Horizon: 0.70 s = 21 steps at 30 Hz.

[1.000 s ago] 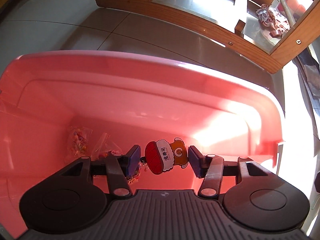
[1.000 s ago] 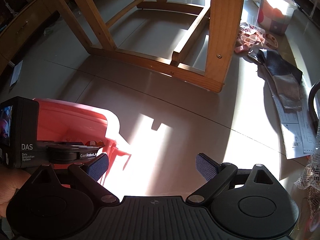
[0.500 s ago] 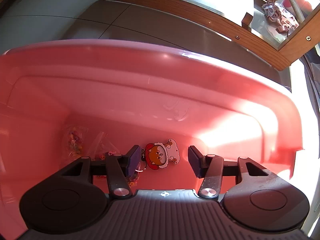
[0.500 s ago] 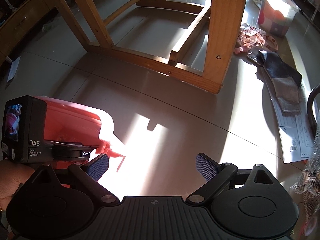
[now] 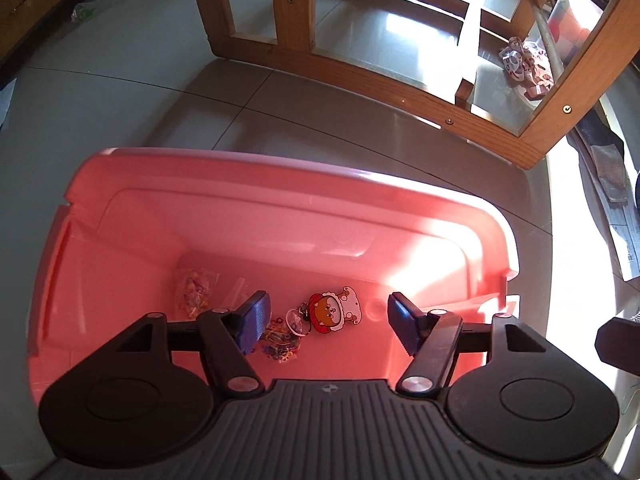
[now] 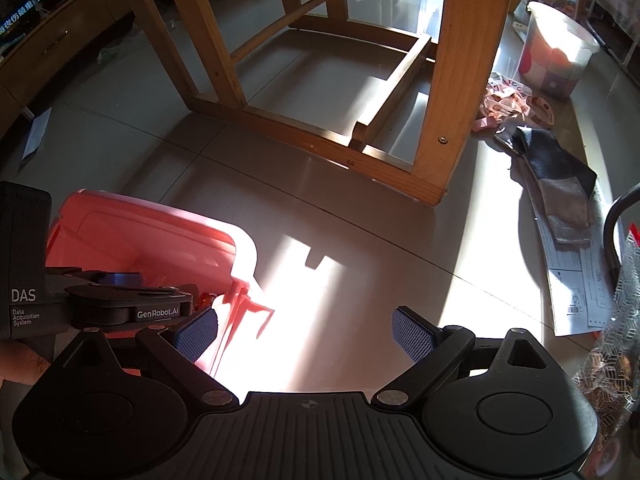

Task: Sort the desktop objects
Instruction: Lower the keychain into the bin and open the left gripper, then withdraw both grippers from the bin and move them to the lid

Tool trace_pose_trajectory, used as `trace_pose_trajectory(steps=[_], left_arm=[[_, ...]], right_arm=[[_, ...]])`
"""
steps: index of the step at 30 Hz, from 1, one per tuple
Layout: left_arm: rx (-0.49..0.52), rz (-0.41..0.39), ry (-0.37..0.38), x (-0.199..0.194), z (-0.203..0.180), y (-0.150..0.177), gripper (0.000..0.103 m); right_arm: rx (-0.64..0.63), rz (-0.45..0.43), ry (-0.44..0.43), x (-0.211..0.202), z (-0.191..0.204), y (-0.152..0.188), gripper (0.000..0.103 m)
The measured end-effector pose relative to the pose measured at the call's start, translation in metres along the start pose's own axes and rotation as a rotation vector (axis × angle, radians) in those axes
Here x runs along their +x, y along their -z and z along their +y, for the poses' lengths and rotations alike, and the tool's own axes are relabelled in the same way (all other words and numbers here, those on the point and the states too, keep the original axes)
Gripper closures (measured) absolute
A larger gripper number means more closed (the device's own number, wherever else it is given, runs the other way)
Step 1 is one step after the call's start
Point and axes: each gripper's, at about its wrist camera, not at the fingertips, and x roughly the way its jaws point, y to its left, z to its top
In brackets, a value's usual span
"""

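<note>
Trouble is slight: keychain (image 5: 334, 314) lies in the pink bin (image 5: 280, 184), left gripper (image 5: 329, 322) opening empty above; right gripper (image 6: 304, 334), spread empty, could clip the rim.

It looked like a room in a home. A wooden table frame (image 6: 436, 92) stood on a shiny tiled floor (image 6: 360, 248). A low wooden cabinet (image 6: 52, 52) was far left, and cloth scraps (image 6: 516, 104) and papers (image 6: 576, 280) lay at right.
</note>
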Motion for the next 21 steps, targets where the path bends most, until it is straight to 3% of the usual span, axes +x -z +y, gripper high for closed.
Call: trace_pose_trajectory(steps=[11,21], left_arm=[[-0.103,-0.232,-0.087,-0.118,0.035,0.043,0.014],[-0.202,-0.268,-0.138,-0.166,0.065,0.111,0.012]], right_arm=[[-0.042,-0.048,0.0,-0.045,0.031,0.012,0.01],[-0.158,-0.053,-0.051,-0.064,0.089,0.041,0.009]])
